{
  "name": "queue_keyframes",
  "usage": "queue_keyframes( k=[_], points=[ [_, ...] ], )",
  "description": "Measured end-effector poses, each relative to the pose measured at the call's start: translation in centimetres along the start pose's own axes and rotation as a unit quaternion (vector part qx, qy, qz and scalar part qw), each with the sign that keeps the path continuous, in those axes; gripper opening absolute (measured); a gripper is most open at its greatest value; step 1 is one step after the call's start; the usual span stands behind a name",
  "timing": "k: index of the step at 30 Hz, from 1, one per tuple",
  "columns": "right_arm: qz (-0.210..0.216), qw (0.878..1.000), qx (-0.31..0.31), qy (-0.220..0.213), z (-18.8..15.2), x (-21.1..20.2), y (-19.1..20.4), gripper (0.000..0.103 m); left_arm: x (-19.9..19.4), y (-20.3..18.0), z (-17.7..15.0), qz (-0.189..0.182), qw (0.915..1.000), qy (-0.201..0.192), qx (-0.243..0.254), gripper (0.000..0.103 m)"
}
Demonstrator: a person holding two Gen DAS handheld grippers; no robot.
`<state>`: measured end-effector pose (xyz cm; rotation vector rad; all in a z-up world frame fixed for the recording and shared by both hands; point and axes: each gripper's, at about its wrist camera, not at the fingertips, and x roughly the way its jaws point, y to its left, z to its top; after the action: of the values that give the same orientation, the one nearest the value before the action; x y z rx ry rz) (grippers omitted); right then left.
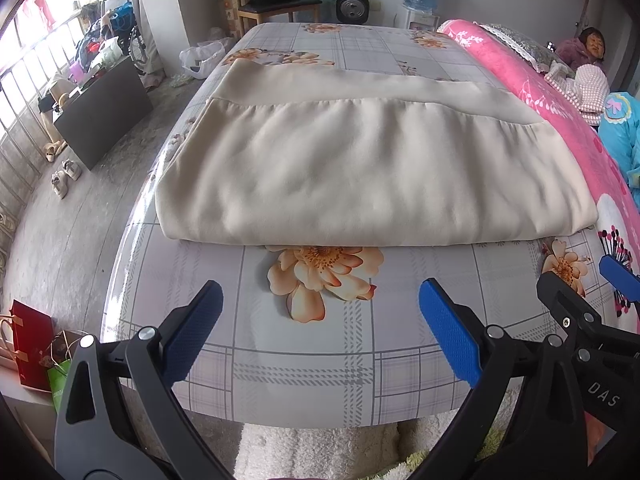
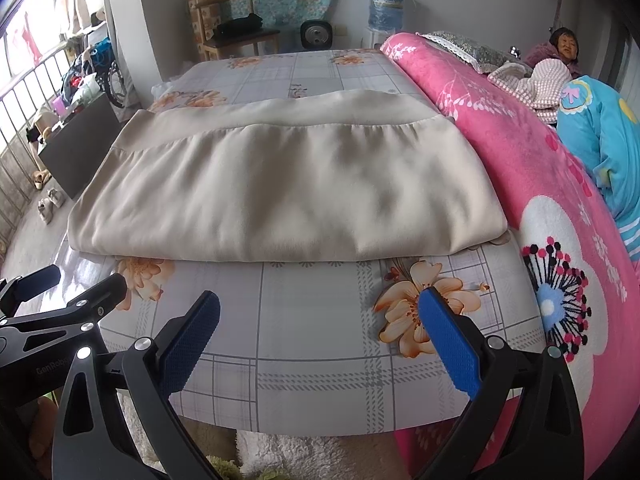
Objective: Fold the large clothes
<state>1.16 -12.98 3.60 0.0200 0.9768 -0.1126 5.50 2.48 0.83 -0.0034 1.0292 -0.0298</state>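
The beige garment (image 1: 360, 168) lies folded flat on the bed (image 1: 304, 360), its thick near fold facing us. The left hand-held gripper (image 1: 320, 320) and right hand-held gripper (image 2: 318, 330) hover side by side short of that fold, both released and empty. For the next fold, we judge it best to pinch all layers at the near corners and lift evenly. Bare sheet lies ahead; the pink blanket (image 2: 520, 168) crowds the garment's right edge.

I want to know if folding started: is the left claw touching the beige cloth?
Apart. In the left wrist view, the open left claw hangs short of the beige cloth, with a bare strip of flowered sheet showing between them.
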Motion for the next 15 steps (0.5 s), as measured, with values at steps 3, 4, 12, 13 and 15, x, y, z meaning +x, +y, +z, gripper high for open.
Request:
queue_keyframes(
  k=[3,4,12,13,15],
  points=[
    [0.0,1.0,0.0,0.0,-0.02,0.03,0.03,0.097,-0.02,0.02,-0.02,0.0,1.0,0.0,0.0,0.095],
    [0.0,1.0,0.0,0.0,-0.06,0.05,0.03,0.097,-0.03,0.03,-0.02,0.0,1.0,0.0,-0.001,0.095],
    [0.0,1.0,-0.002,0.002,-0.17,0.15,0.04,0.097,-0.03,0.07,-0.1,0.0,1.0,0.0,-0.001,0.095],
    [0.0,1.0,-0.002,0.003,-0.14,0.13,0.05,0.097,-0.03,0.09,-0.06,0.0,1.0,0.0,-0.001,0.095],
    [0.001,1.0,-0.001,0.003,-0.18,0.16,0.04,0.097,-0.04,0.1,-0.04,0.0,1.0,0.0,-0.001,0.095]
  ],
)
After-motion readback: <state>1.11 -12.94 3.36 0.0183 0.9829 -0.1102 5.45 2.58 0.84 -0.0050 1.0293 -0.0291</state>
